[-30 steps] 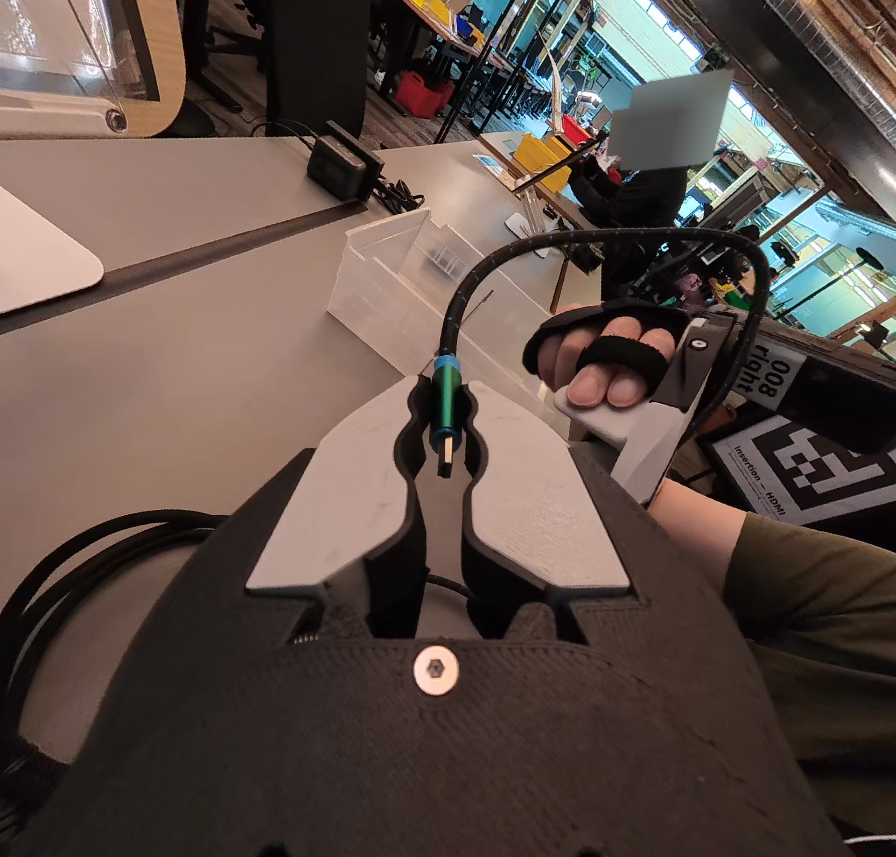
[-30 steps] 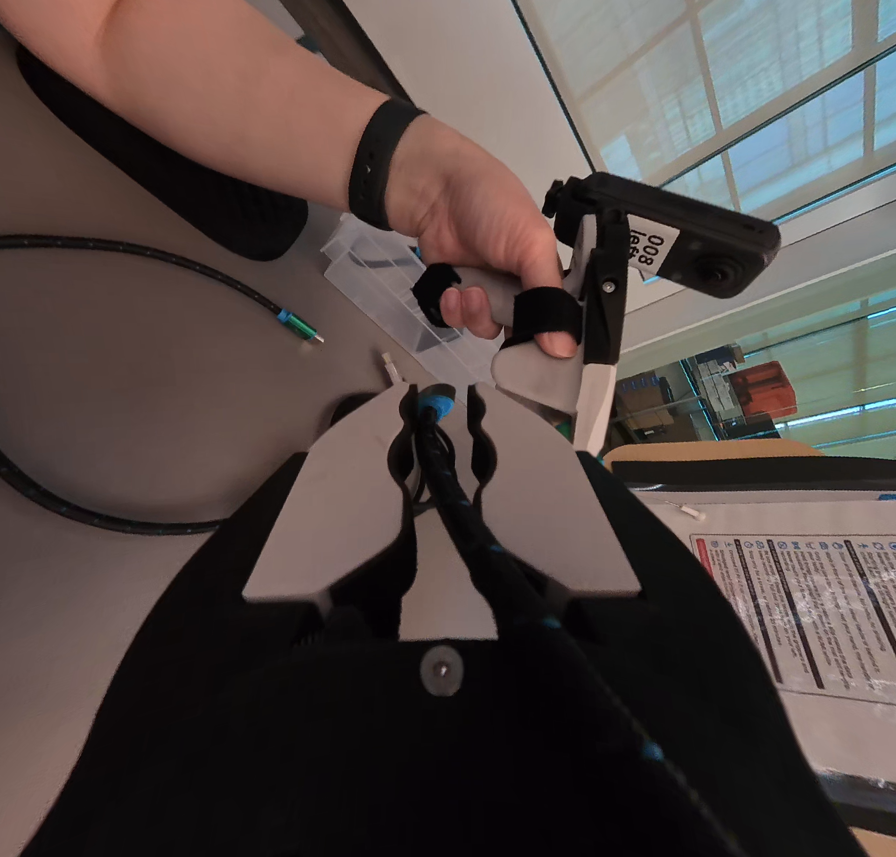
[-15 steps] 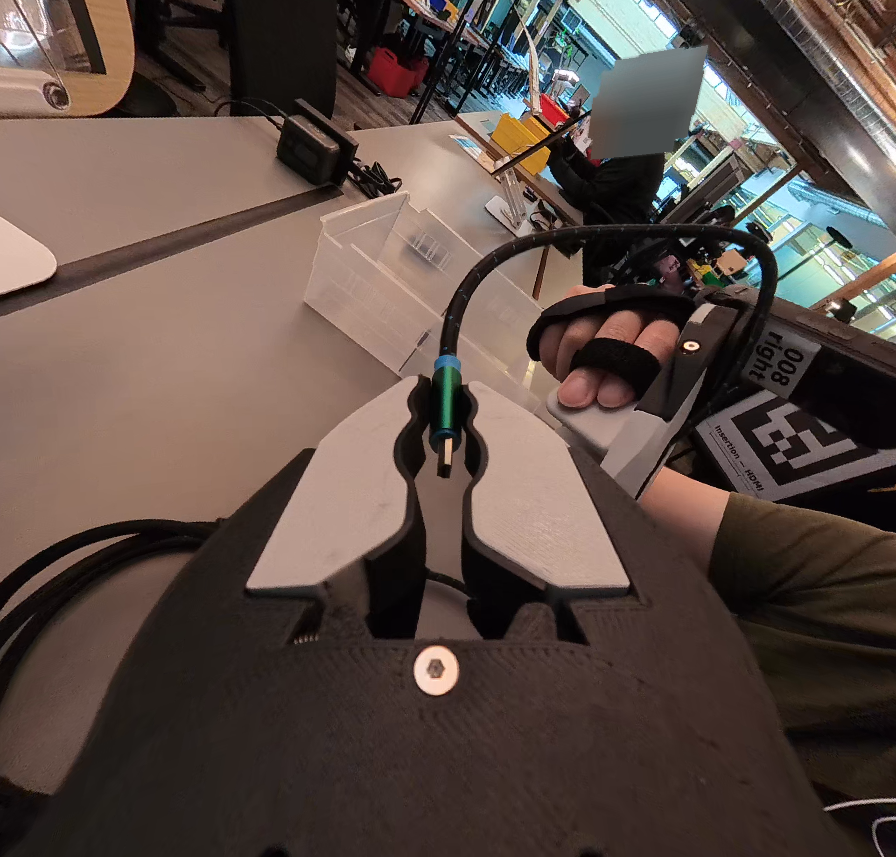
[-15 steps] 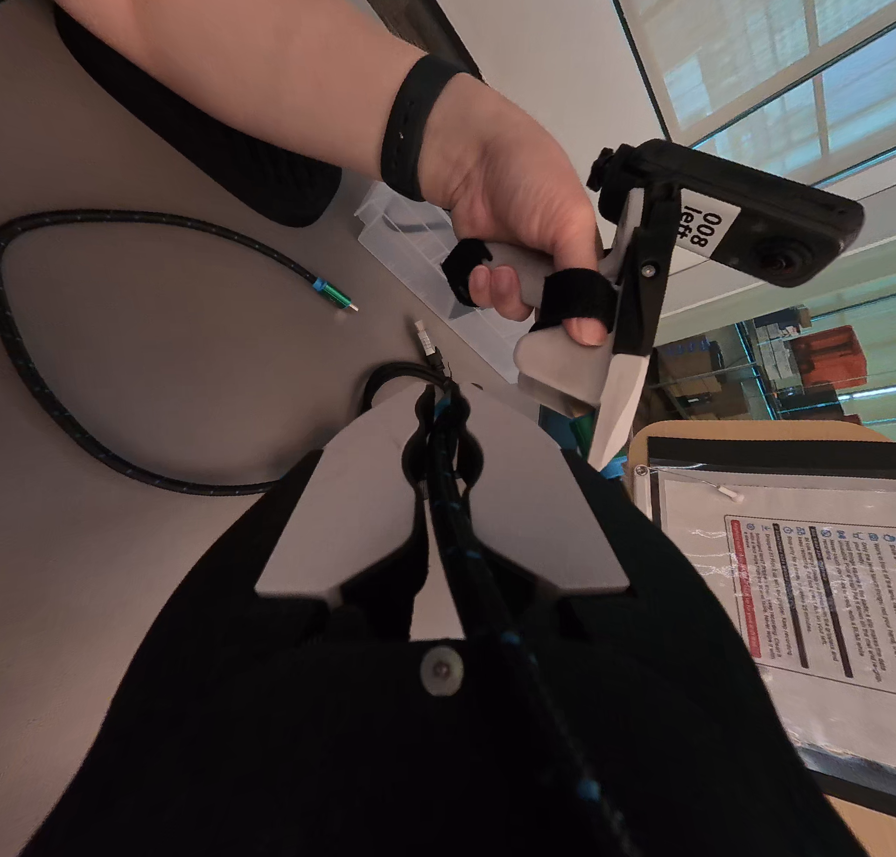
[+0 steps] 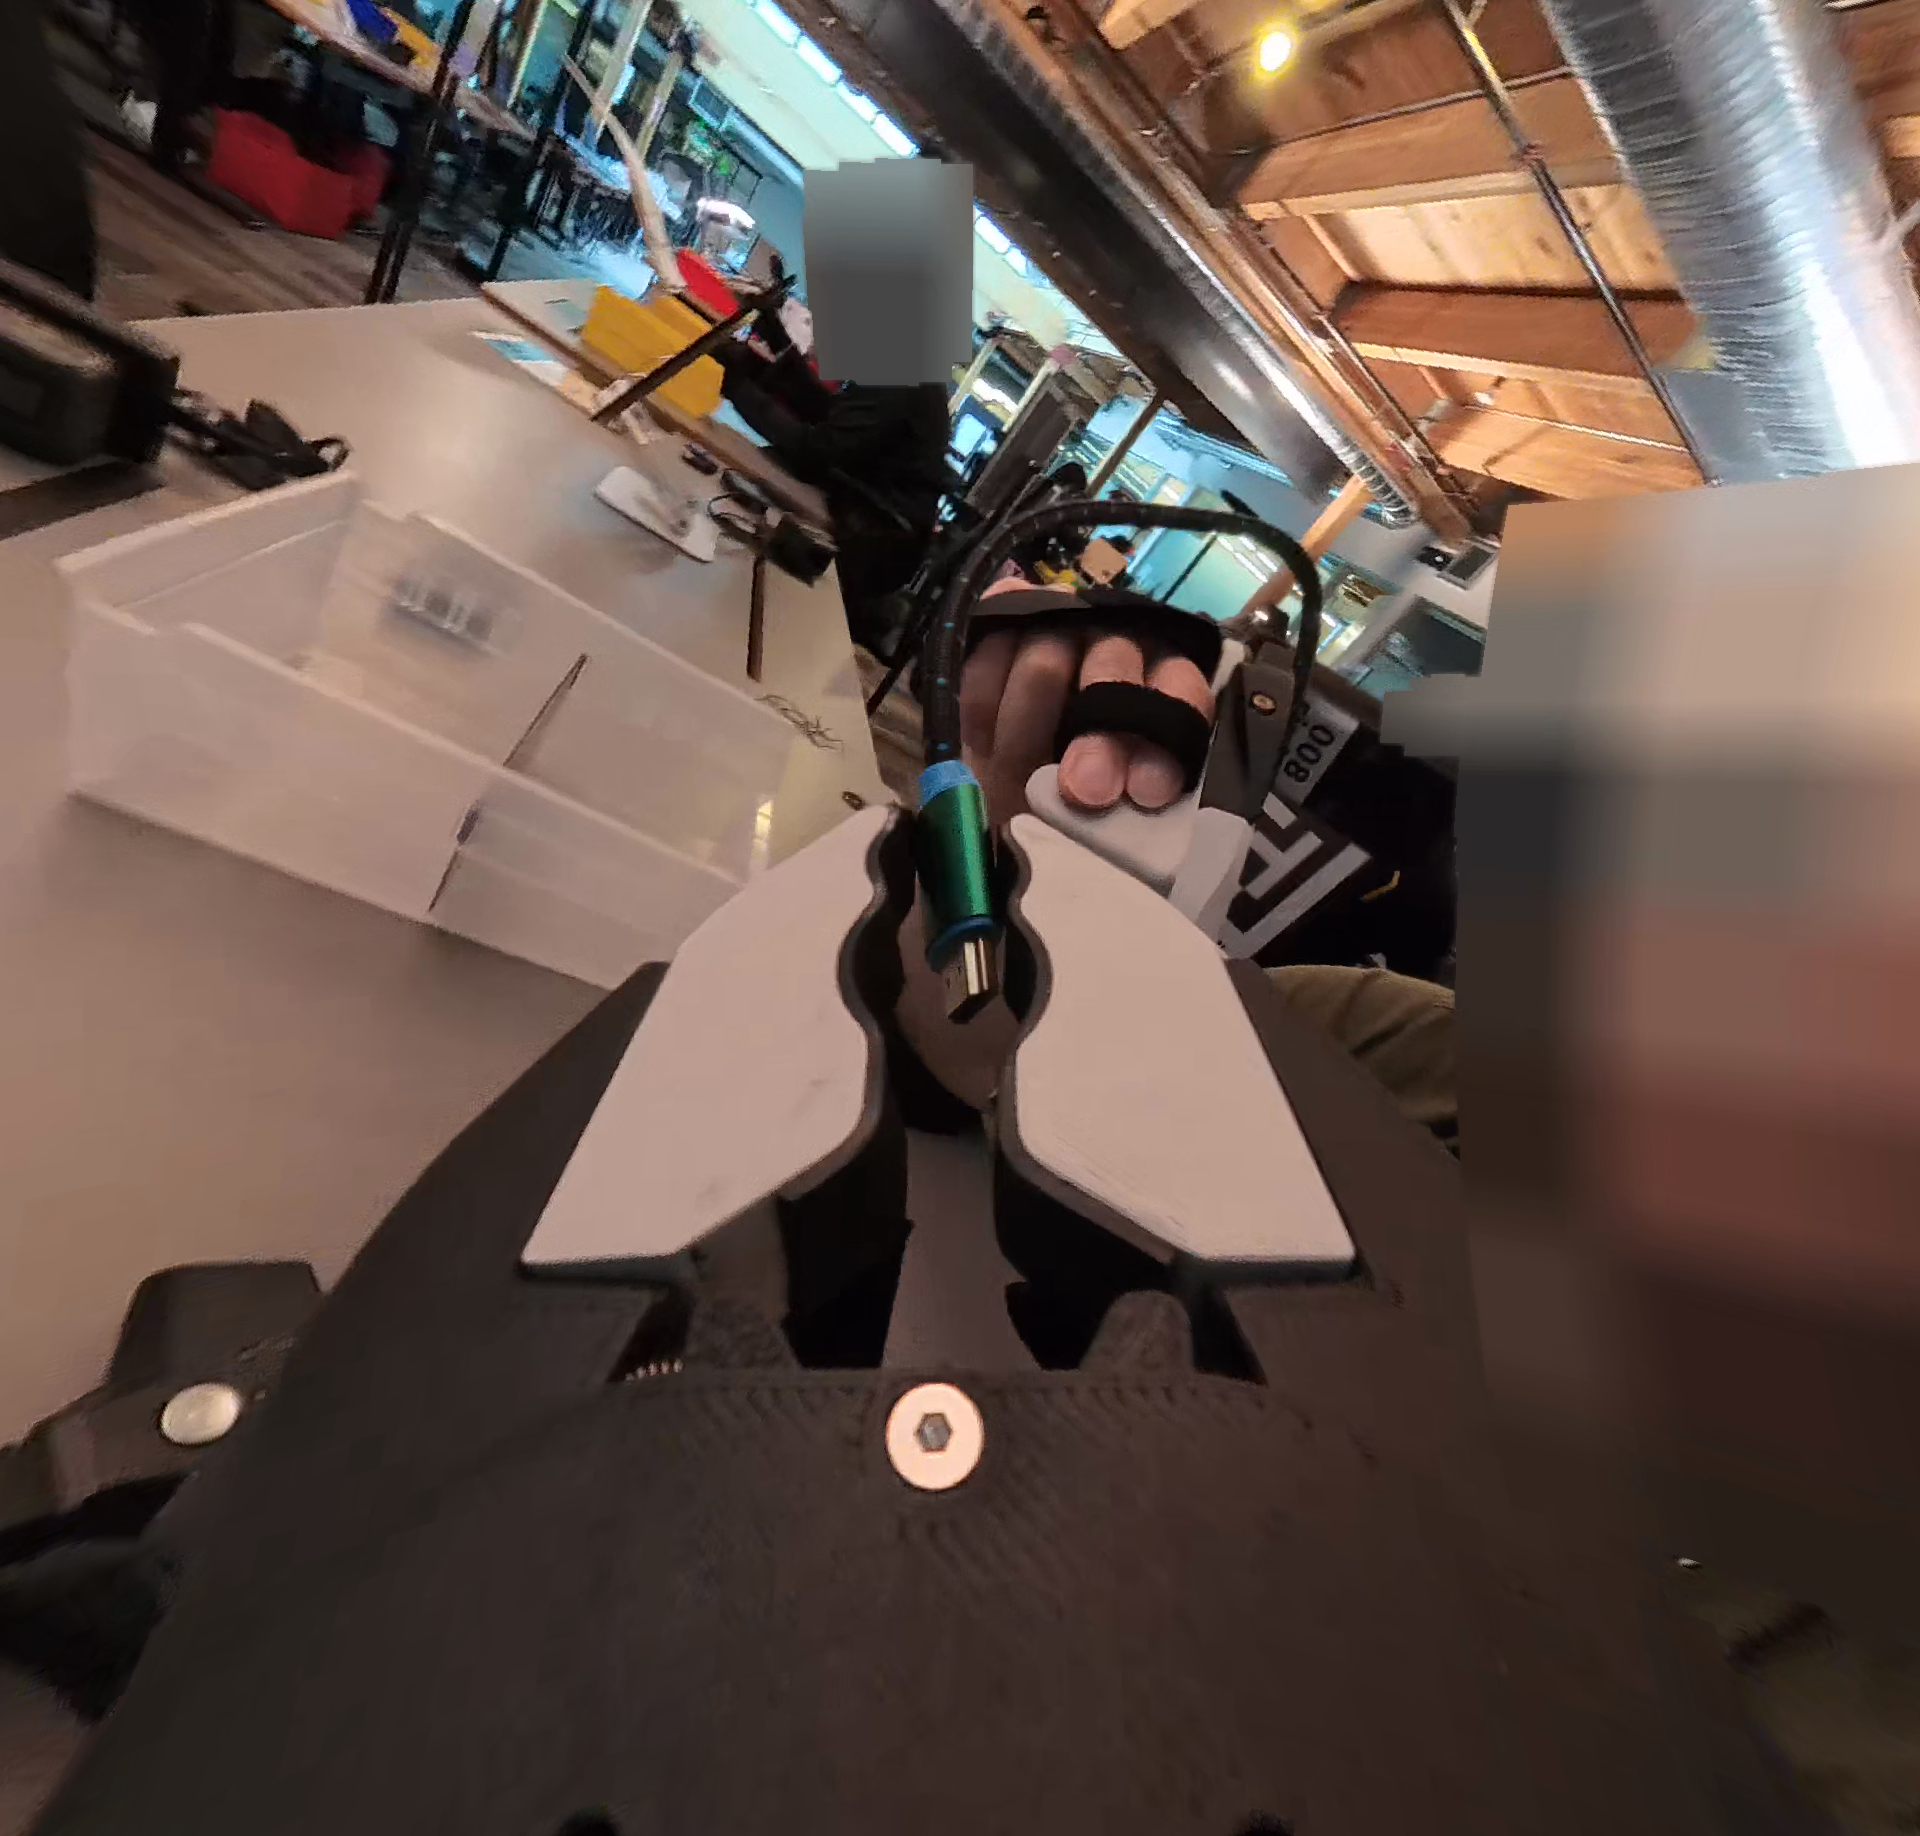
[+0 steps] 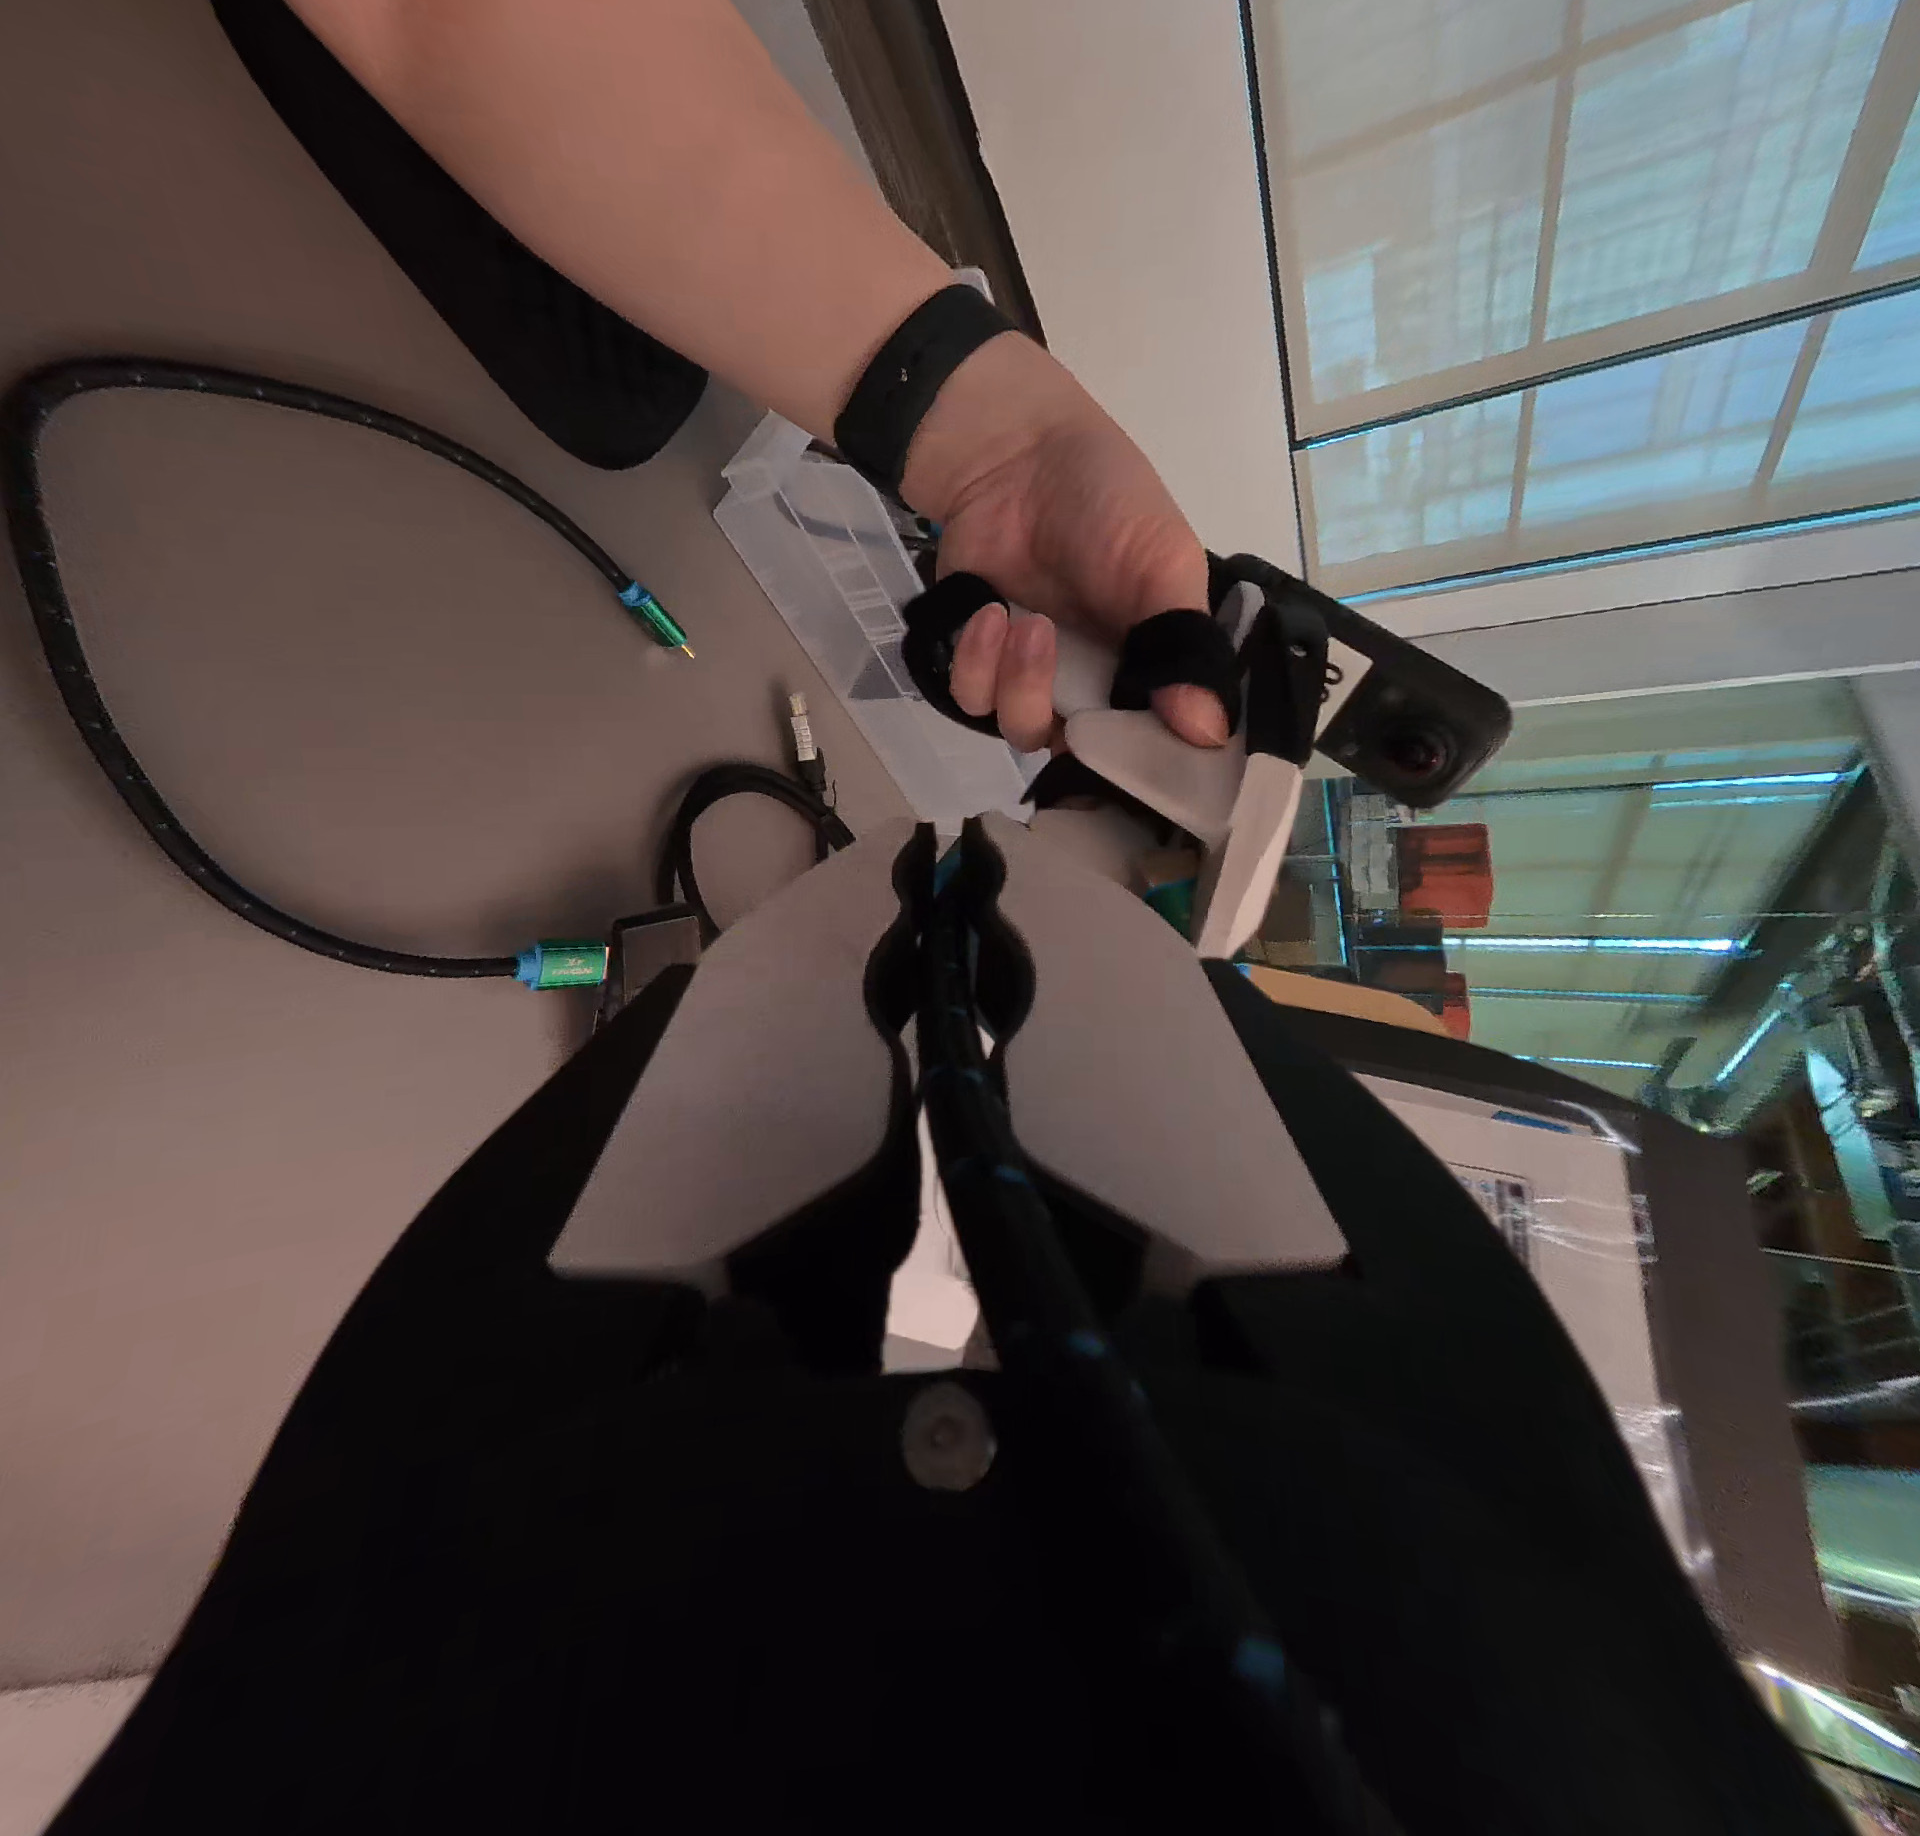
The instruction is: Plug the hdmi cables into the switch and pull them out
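My left gripper [image 5: 954, 851] is shut on a green HDMI plug [image 5: 956, 872], whose gold metal tip points back at the camera. The plug's black braided cable [image 5: 1143, 524] arcs up and over to my right gripper [image 6: 945, 836], which is shut on that cable [image 6: 951, 965] just behind the plug. In the right wrist view a second braided cable [image 6: 125, 747] lies looped on the table. One of its green plugs [image 6: 657, 625] lies free. The other [image 6: 561, 960] sits against a small dark switch [image 6: 655, 939], half hidden behind my right finger.
A clear plastic divided box [image 5: 416, 747] stands on the grey table [image 5: 208, 1007] left of the grippers, and also shows in the right wrist view [image 6: 831, 581]. A thin black cable with a silver connector [image 6: 800, 732] lies by the switch. A person sits at a far desk.
Both grippers have risen and tilted, still holding the same cable. The left view now looks up at the ceiling. The right view has swung to show the switch and its plug.
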Demonstrator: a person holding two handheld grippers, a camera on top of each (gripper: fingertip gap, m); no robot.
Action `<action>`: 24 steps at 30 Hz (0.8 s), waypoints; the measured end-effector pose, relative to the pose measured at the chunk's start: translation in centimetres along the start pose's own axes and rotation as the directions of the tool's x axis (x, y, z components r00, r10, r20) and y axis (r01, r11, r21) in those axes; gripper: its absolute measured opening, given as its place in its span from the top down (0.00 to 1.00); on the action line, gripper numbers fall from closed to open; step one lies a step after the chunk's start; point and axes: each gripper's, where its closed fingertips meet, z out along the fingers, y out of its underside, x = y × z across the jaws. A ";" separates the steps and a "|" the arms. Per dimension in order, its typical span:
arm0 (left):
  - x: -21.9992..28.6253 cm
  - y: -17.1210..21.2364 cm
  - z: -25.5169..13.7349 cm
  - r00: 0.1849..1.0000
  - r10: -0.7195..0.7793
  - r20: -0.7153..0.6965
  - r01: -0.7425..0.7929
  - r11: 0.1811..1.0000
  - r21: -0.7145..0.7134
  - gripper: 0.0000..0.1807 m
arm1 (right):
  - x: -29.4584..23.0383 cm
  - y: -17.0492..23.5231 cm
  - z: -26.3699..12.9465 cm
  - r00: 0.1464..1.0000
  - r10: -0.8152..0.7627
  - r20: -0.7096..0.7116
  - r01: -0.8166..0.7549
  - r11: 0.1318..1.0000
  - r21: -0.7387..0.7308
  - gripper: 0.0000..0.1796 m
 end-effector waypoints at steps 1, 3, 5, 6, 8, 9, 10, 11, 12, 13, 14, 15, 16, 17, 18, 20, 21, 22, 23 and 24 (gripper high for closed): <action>0.6 -0.3 0.1 0.999 0.043 -0.002 -0.043 0.999 0.013 0.93 | 0.0 -0.4 -0.2 1.000 -0.010 -0.001 0.010 1.000 -0.007 0.97; 1.5 -0.6 0.0 0.989 0.143 0.025 -0.143 0.990 0.012 0.92 | -0.1 -0.8 -0.3 1.000 -0.028 -0.007 0.028 0.999 -0.021 0.97; 2.3 -1.1 -0.2 0.964 0.257 0.066 -0.258 0.966 0.020 0.93 | 0.1 -0.7 -0.3 0.999 -0.046 -0.027 0.045 0.999 -0.019 0.96; 2.6 -1.5 -0.4 0.943 0.319 0.095 -0.322 0.946 0.024 0.93 | 0.1 -0.6 -0.3 0.999 -0.044 -0.028 0.043 0.999 -0.016 0.96; 3.2 -2.1 -0.9 0.884 0.439 0.162 -0.448 0.894 0.024 0.93 | 0.2 -0.3 -0.2 0.999 -0.036 -0.029 0.036 0.999 -0.024 0.97; 3.5 -2.5 -1.2 0.848 0.493 0.195 -0.507 0.862 0.024 0.93 | 0.2 -0.1 -0.1 0.999 -0.037 -0.030 0.036 0.999 -0.031 0.97; 3.9 -2.8 -1.4 0.810 0.541 0.224 -0.560 0.828 0.026 0.93 | 0.2 0.2 0.0 0.999 -0.036 -0.029 0.035 0.999 -0.039 0.97; 4.3 -3.2 -1.6 0.762 0.592 0.262 -0.618 0.786 0.020 0.93 | 0.2 0.5 0.1 0.999 -0.035 -0.028 0.033 0.998 -0.048 0.97; 4.6 -3.4 -1.8 0.696 0.651 0.302 -0.683 0.731 0.000 0.93 | 0.2 0.9 0.2 0.999 -0.033 -0.031 0.031 0.998 -0.058 0.97; 4.8 -3.5 -2.0 0.628 0.701 0.337 -0.737 0.675 -0.030 0.93 | 0.3 1.2 0.3 0.999 -0.030 -0.034 0.028 0.998 -0.064 0.97; 5.1 -3.6 -2.1 0.576 0.732 0.363 -0.771 0.634 -0.056 0.93 | 0.3 1.5 0.3 0.999 -0.022 -0.034 0.020 0.998 -0.060 0.97; 5.3 -3.8 -2.3 0.544 0.747 0.382 -0.789 0.610 -0.069 0.93 | 0.4 1.8 0.3 0.999 -0.013 -0.042 0.011 0.998 -0.054 0.97; 5.6 -3.9 -2.4 0.529 0.753 0.392 -0.799 0.598 -0.069 0.93 | 0.6 2.2 0.3 0.999 -0.006 -0.053 0.003 0.999 -0.051 0.97; 6.0 -4.1 -2.6 0.527 0.752 0.395 -0.803 0.593 -0.057 0.93 | 0.8 2.6 0.3 0.998 0.001 -0.064 -0.004 0.999 -0.052 0.97; 6.2 -4.2 -2.8 0.535 0.746 0.396 -0.801 0.597 -0.042 0.93 | 0.9 3.0 0.2 0.997 0.009 -0.074 -0.014 0.998 -0.056 0.98; 6.1 -4.4 -3.1 0.576 0.712 0.400 -0.769 0.638 -0.028 0.93 | 1.2 3.5 0.0 0.996 0.029 -0.087 -0.033 0.998 -0.050 0.98; 6.0 -4.5 -3.2 0.594 0.697 0.402 -0.756 0.655 -0.018 0.93 | 1.2 3.5 0.0 0.996 0.039 -0.085 -0.043 0.998 -0.036 0.98; 6.1 -4.6 -3.3 0.602 0.690 0.402 -0.752 0.659 -0.005 0.93 | 1.2 3.4 0.1 0.995 0.048 -0.085 -0.050 0.999 -0.020 0.98; 6.2 -4.7 -3.2 0.603 0.691 0.399 -0.755 0.655 0.005 0.93 | 1.2 3.3 0.1 0.995 0.051 -0.085 -0.052 0.999 -0.008 0.98; 6.2 -4.7 -3.2 0.604 0.692 0.396 -0.755 0.655 0.009 0.93 | 1.1 3.0 0.1 0.996 0.048 -0.080 -0.048 0.999 0.002 0.98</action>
